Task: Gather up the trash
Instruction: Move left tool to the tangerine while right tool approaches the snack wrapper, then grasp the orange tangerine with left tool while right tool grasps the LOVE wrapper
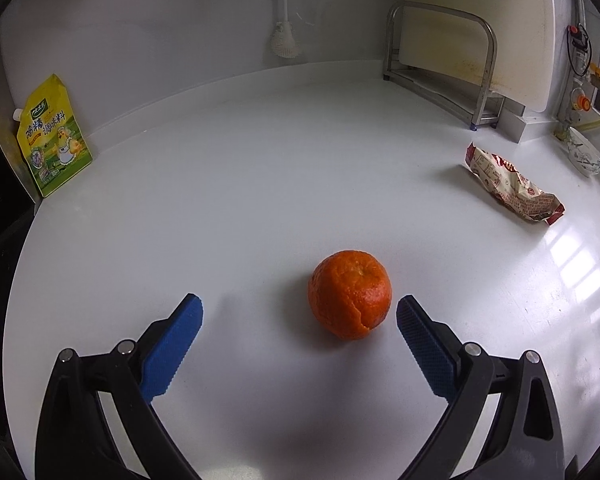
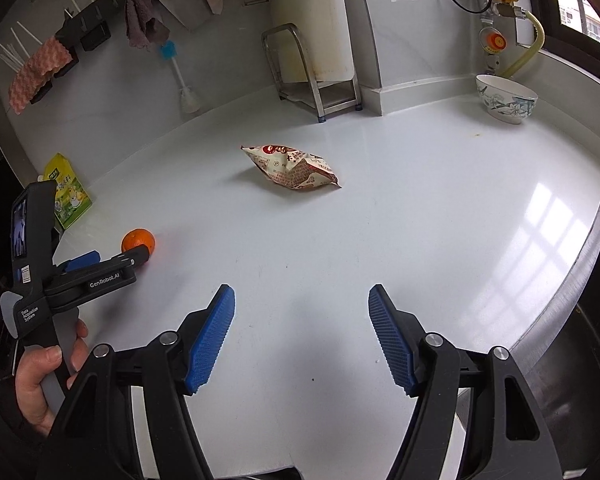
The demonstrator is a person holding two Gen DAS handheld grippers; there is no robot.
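Btwn open left gripper [image 1: 300, 314] fingers: orange peel [image 1: 349, 294].

In the right wrist view the left gripper [image 2: 112, 258] covers the near side of the orange [image 2: 137, 239], and its far finger hides behind the near one, so their spread cannot be read there. The print on the snack wrapper [image 2: 292, 167] and on the yellow seasoning pouch [image 2: 66, 192] at the worktop's [image 2: 380, 240] left edge is too small to read. In the left wrist view the bowl [image 1: 586, 156] at the worktop's right edge shows blurred and squashed.
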